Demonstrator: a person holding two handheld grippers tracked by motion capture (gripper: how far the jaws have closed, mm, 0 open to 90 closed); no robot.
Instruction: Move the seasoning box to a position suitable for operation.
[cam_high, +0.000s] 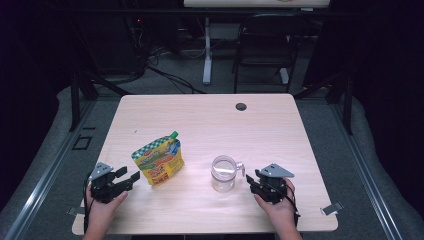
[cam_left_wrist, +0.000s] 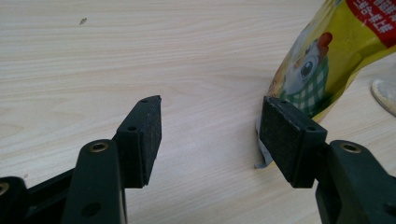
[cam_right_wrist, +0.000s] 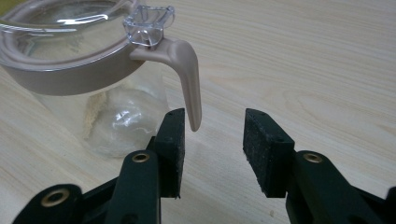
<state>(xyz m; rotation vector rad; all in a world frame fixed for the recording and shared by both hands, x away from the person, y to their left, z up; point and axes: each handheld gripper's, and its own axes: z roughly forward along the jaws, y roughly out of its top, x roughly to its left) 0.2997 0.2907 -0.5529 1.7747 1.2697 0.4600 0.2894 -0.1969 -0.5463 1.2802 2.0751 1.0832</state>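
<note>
Left gripper (cam_high: 129, 176) gapes empty just beside the yellow snack pouch (cam_high: 158, 161); right gripper (cam_high: 251, 181) stands open around the glass jar's (cam_high: 223, 174) latch handle (cam_right_wrist: 187, 77).

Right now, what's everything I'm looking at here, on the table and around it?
Pouch: one, yellow and green with a red label, standing left of centre, close to the left gripper.
Jar: one, clear with a beige lid ring and handle, right of centre.
Table: one, light wood, with a dark round hole near the far edge.
Chair: one, dark, behind the table.
Left gripper: one, black, open, beside the pouch.
Right gripper: one, black, open, at the jar's handle.
</note>
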